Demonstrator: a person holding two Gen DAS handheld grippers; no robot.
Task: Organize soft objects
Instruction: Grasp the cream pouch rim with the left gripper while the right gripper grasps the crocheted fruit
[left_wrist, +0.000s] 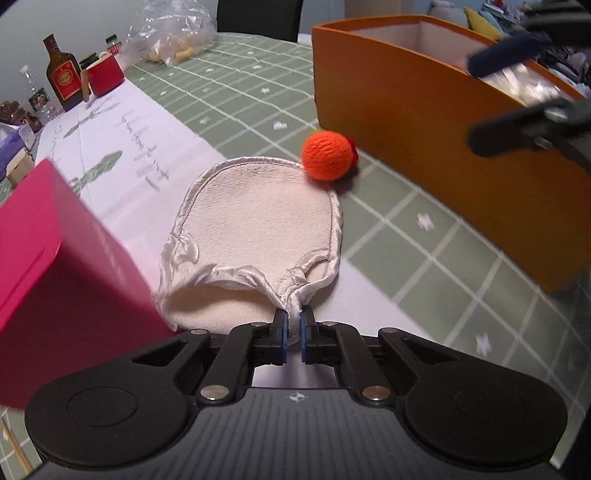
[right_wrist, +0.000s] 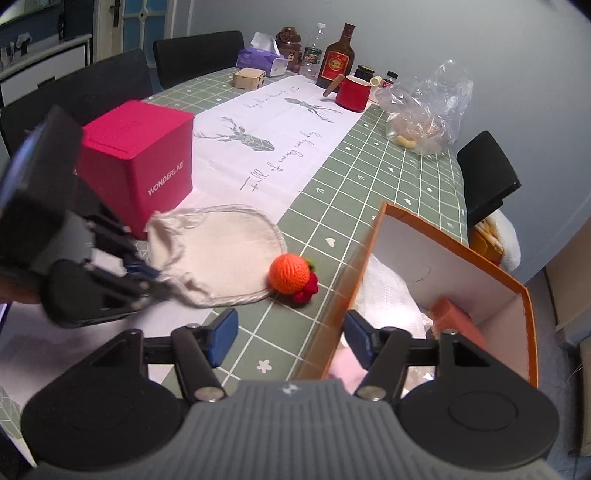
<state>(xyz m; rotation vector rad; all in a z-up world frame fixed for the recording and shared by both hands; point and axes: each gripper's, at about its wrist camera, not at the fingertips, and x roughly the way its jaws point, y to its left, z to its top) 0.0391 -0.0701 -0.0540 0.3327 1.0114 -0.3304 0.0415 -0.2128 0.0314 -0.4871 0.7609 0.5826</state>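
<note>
While the left wrist camera looked down along its own fingers, the left gripper (left_wrist: 294, 326) was clenched on the satin-trimmed edge of a cream cloth pouch (left_wrist: 258, 225), the two blue pads pressed together with only the fabric between them. The pouch lay flat on the desk (left_wrist: 402, 236), partly on a white runner (left_wrist: 140, 147) printed with grey deer. An orange knitted ball (left_wrist: 327, 155) sat at the pouch's far rim, touching it, just beside the wall of an orange box (left_wrist: 406, 110). A pink box (left_wrist: 55, 258) stood close on the left. The other gripper showed blurred at the upper right, over the orange box. Far back on the left stood a brown bottle (left_wrist: 63, 74) and a red mug (left_wrist: 105, 74).

In the right wrist view, the right gripper (right_wrist: 290, 330) was released, its blue-padded fingers (right_wrist: 223, 334) spread wide with nothing between them, straddling the near corner of the orange box (right_wrist: 369, 236) (one finger outside over the green checked desk (right_wrist: 332, 184), the other over the inside). White and pink soft items lay in the box. The left gripper (right_wrist: 155, 280) reached in from the left, pinching the pouch (right_wrist: 225, 254) at its gathered opening. The ball (right_wrist: 289, 273), with a small red knitted piece against it, rested on the pouch's edge, between pouch and orange box. The pink box (right_wrist: 147, 158) stood behind the pouch, touching it or nearly so.
</note>
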